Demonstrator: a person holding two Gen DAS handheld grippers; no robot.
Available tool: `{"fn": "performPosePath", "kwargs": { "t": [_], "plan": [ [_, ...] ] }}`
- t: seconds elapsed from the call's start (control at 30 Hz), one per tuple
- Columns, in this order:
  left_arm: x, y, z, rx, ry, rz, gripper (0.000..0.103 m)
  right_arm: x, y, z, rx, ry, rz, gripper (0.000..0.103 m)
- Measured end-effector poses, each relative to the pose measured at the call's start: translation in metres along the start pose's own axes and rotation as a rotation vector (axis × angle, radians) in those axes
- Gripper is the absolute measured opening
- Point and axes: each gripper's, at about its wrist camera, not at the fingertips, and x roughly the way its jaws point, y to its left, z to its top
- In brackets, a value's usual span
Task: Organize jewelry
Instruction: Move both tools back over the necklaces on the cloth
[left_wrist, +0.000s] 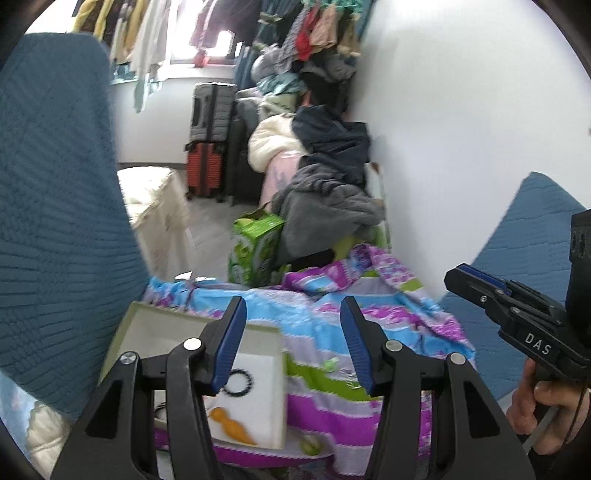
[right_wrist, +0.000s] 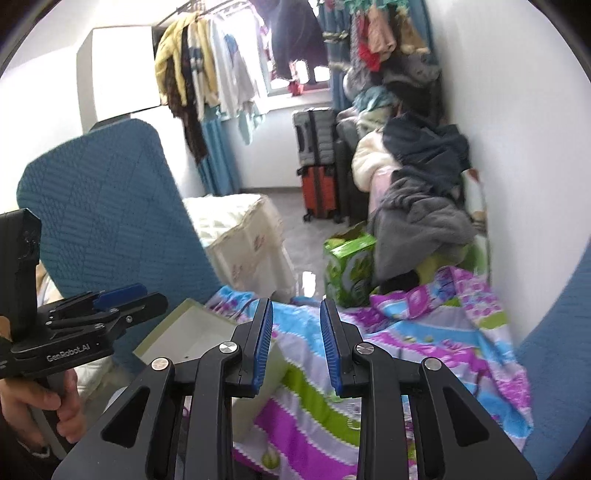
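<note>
White foam: lines the floor of the open jewelry box (left_wrist: 127, 325), which sits on the patterned bedspread (left_wrist: 317, 325) below and to the left of the left gripper (left_wrist: 291, 343).
Black beaded bracelet (left_wrist: 238, 382): lies flat on the foam just below the tip of the left gripper's left finger, partly hidden behind it.
Orange pendant (left_wrist: 231, 424): on the foam, lower than the bracelet and nearer the camera; its long axis runs diagonally, thick end toward the left finger, thin end down and to the right.
Green bead (left_wrist: 310, 445): loose on the bedspread just outside the box's near right corner, below the gap between the jaws.
Nearer hand: the left one, by my judgement; the box lies under its left finger, while for the right gripper (right_wrist: 295, 343) the box (right_wrist: 199, 332) lies off to the left of the jaws.
Left jaws: spread wide, holding nothing, touching nothing.
Right jaws: parted, narrower than the left pair, empty and above the bedspread.
Coming move: probably a drop down toward the loose bead, or a shift left over the foam.
Risk: the bead looks small and round, and may roll on soft cloth.
</note>
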Motion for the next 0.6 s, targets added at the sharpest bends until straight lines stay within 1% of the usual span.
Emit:
{"fn": "performPosePath", "kwargs": {
  "t": [0.17,0.27,0.43,0.6],
  "plan": [
    [0.009,-0.033,-0.006,0.006,-0.002,-0.076,0.054,-0.024,-0.028,-0.011,0.019,-0.035,-0.071,0.024],
    [0.021,-0.049,-0.015,0.013,0.022,-0.115,0.054,-0.034,-0.046,-0.023,0.038,-0.045,-0.114,0.024],
    [0.041,-0.069,-0.033,0.014,0.062,-0.155,0.054,-0.040,-0.078,-0.052,0.096,-0.041,-0.157,0.024],
    [0.068,-0.078,-0.054,0.018,0.116,-0.155,0.054,-0.033,-0.098,-0.084,0.137,-0.016,-0.178,0.024]
  ]
}}
